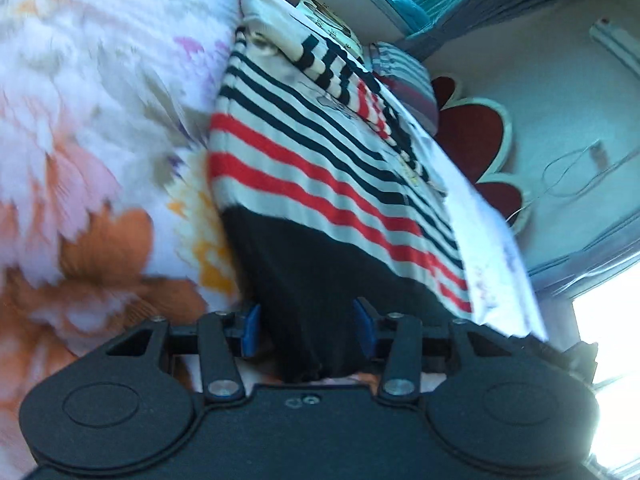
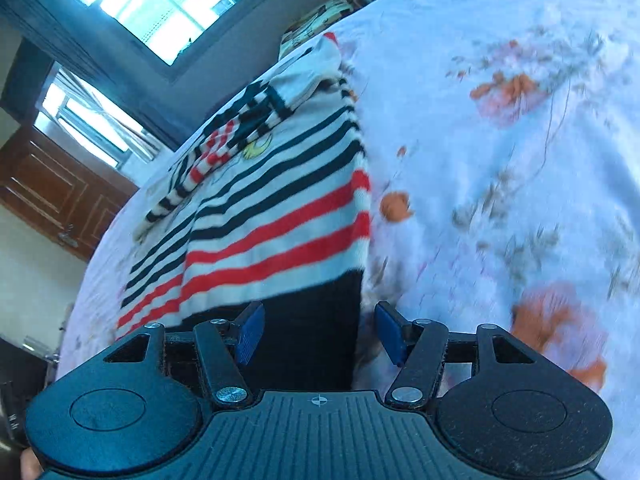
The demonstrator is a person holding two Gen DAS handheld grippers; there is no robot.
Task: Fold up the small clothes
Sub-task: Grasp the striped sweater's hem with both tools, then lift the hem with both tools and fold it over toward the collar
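Clearly spread flat on a flowered bedsheet (image 1: pixel 80 128): a small striped sweater (image 1: pixel 320 152), white with dark navy and red bands, ending in a black hem (image 1: pixel 312 280) at the near edge. Seen again from the right wrist view, same sweater (image 2: pixel 280 208) lying on the sheet (image 2: pixel 500 140), black hem (image 2: pixel 316 320) nearest the camera. One sleeve (image 1: pixel 328 64) folded across the chest, striped like the body; from the right side, that sleeve (image 2: pixel 224 148) lying diagonally over the front. White collar (image 1: pixel 264 20) at the far end.

Left gripper (image 1: pixel 308 326) held wide open, blue pads (image 1: pixel 251 328) set well apart on either side of the black hem, cloth running between them down toward the gripper body. Cannot tell whether either pad touches the fabric; nothing pinched.

Right gripper (image 2: pixel 320 330) likewise spread wide, blue pads (image 2: pixel 250 332) apart, the hem's right-hand corner sitting between them, the other pad over bare sheet just beside the cloth's edge. Nothing clamped there either.

Beyond the sweater, a striped pillow (image 1: pixel 404 76) near the far edge of the bed. Further off, a dark red heart-shaped rug (image 1: pixel 472 132) on the floor, a window (image 2: pixel 160 4) bright with daylight, and a brown wooden door (image 2: pixel 48 192) at the left of the right wrist view. Both views blurred at the edges.
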